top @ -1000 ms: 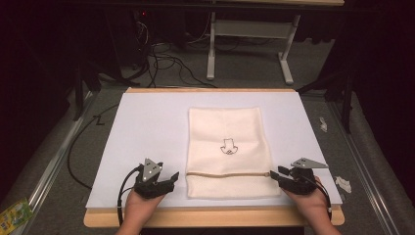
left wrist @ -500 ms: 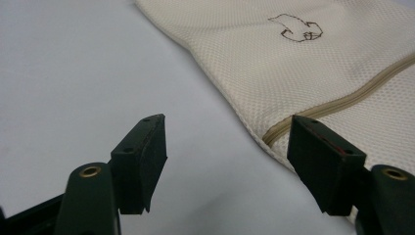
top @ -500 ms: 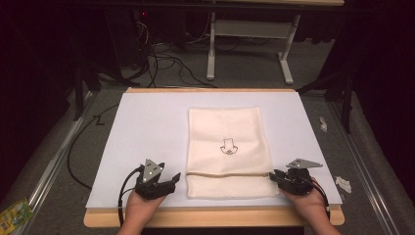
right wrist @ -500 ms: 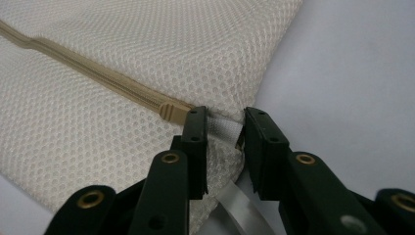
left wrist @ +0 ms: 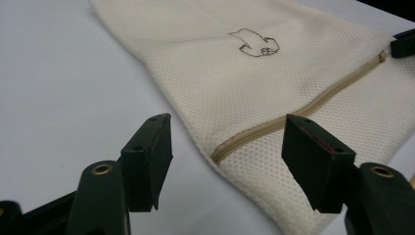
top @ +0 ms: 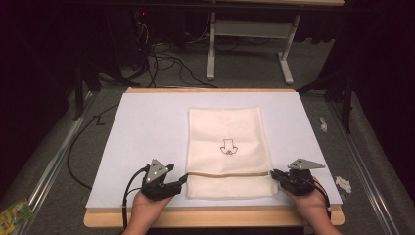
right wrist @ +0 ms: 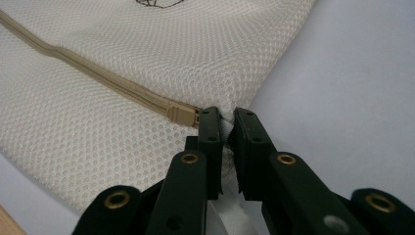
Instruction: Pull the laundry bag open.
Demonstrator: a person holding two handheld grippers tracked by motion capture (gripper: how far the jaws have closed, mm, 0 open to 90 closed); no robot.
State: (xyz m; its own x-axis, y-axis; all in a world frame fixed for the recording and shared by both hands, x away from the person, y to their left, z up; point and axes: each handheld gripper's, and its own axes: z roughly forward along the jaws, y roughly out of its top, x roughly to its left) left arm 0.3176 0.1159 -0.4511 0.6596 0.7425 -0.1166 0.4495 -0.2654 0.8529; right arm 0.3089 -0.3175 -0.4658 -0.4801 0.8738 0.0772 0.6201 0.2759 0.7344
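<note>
Right tool (right wrist: 224, 128) just closed — clamping mesh bag (top: 226, 132) edge, left tool (left wrist: 227, 161) spread, closing.

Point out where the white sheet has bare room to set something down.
Widest bare patch: the white sheet left of the mesh bag, beyond the left gripper. A narrower strip runs between the bag and the sheet's right edge. The near edge is crowded: both grippers flank the bag, the right gripper pinching its corner.

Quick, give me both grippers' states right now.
Left gripper: open, jaws just closing a little, astride the mesh bag's zipper end, not pressing.
Right gripper: just closed, shut on the bag's edge.
</note>
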